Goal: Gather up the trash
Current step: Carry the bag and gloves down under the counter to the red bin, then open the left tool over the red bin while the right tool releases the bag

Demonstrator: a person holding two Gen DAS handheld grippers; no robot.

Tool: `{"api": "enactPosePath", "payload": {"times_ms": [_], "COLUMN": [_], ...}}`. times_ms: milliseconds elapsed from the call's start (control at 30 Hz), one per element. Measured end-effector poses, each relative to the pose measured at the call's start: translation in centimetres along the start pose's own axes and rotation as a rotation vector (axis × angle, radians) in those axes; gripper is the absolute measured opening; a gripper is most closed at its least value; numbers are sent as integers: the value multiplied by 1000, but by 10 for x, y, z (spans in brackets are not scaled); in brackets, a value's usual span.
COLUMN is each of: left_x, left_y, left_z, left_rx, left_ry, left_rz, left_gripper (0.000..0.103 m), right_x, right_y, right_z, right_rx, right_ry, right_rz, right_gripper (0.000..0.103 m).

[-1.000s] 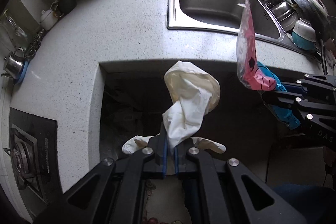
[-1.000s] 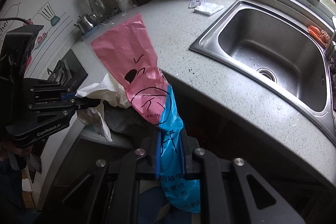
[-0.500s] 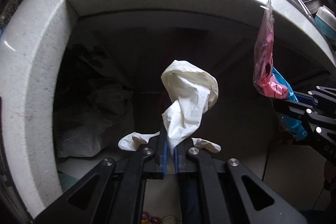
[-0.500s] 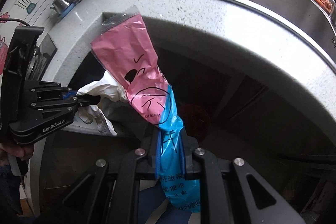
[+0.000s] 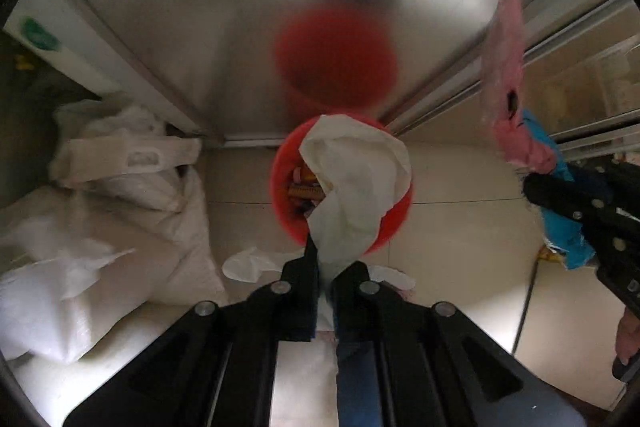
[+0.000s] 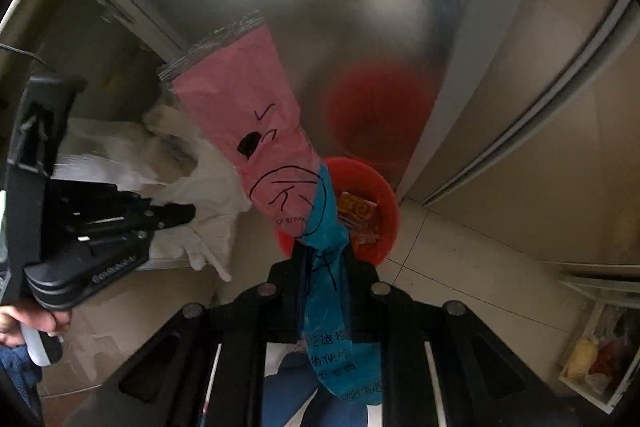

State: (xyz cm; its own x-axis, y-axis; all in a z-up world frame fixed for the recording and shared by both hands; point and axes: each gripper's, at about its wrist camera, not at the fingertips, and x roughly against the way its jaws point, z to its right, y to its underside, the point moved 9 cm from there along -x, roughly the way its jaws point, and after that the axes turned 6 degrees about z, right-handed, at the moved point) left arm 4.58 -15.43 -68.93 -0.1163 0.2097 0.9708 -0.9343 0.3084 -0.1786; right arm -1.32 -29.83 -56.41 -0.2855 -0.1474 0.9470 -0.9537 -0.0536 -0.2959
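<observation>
My left gripper point(image 5: 329, 259) is shut on a crumpled white glove point(image 5: 356, 183), which hangs right above a red trash bin point(image 5: 394, 227) on the floor. The bin holds several wrappers. My right gripper point(image 6: 326, 255) is shut on a pink and blue snack wrapper point(image 6: 256, 123) that stands up between its fingers. The red bin point(image 6: 380, 195) lies just beyond that wrapper. In the left wrist view the right gripper point(image 5: 532, 187) and its wrapper point(image 5: 508, 75) are at the right. The right wrist view shows the left gripper point(image 6: 188, 213) and the white glove point(image 6: 208, 195) at the left.
White sacks and plastic bags point(image 5: 120, 195) are piled on the floor at the left. A shiny metal cabinet door point(image 5: 224, 11) rises behind the bin and mirrors it. Pale floor tiles point(image 5: 472, 227) lie around the bin. A small rack with bags point(image 6: 596, 355) stands at the right.
Both grippers have dropped from counter height, past the counter edge, down to just above the floor. Counter and sink have left the views and the red bin has appeared. Both grips are unchanged.
</observation>
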Motion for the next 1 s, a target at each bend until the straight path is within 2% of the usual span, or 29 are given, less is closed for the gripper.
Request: {"api": "enactPosePath", "payload": {"times_ms": [167,367,467,533,567,633,767,800,1000], "left_x": [-64,-108,-122,-121,-120,-118,-109,-108,-93], "left_y": [2,-3,-5,-5,-6,-8,-11,-12,-13], "left_z": [2,-1,1,2,3,2,3,1,-10], "left_rx": [-17,-48,-63,-67,-69,-59,-36,-31,18], "left_ry": [0,-16,-31,-36,-34,-31,-14,-15,22], "left_rz": [13,12,3,6,13,24,29,32,76], "left_gripper": [4,5,19,49,56,79,85,89,90], "right_x": [-55,-96,-101,-105,-102,-100,-97,-95,-106], "right_y": [19,31,35,37,39,41,42,43,37], "right_z": [15,29,37,37,39,32,34,34,36], "right_rx": [-10,-40,-67,-81,-84,-86,-94,-94,-65], "right_ry": [13,32,36,32,32,32,39,41,59], "right_rz": [2,9,13,8,7,10,6,2,-28], "right_gripper": [13,13,13,13,13,13,13,13,13]}}
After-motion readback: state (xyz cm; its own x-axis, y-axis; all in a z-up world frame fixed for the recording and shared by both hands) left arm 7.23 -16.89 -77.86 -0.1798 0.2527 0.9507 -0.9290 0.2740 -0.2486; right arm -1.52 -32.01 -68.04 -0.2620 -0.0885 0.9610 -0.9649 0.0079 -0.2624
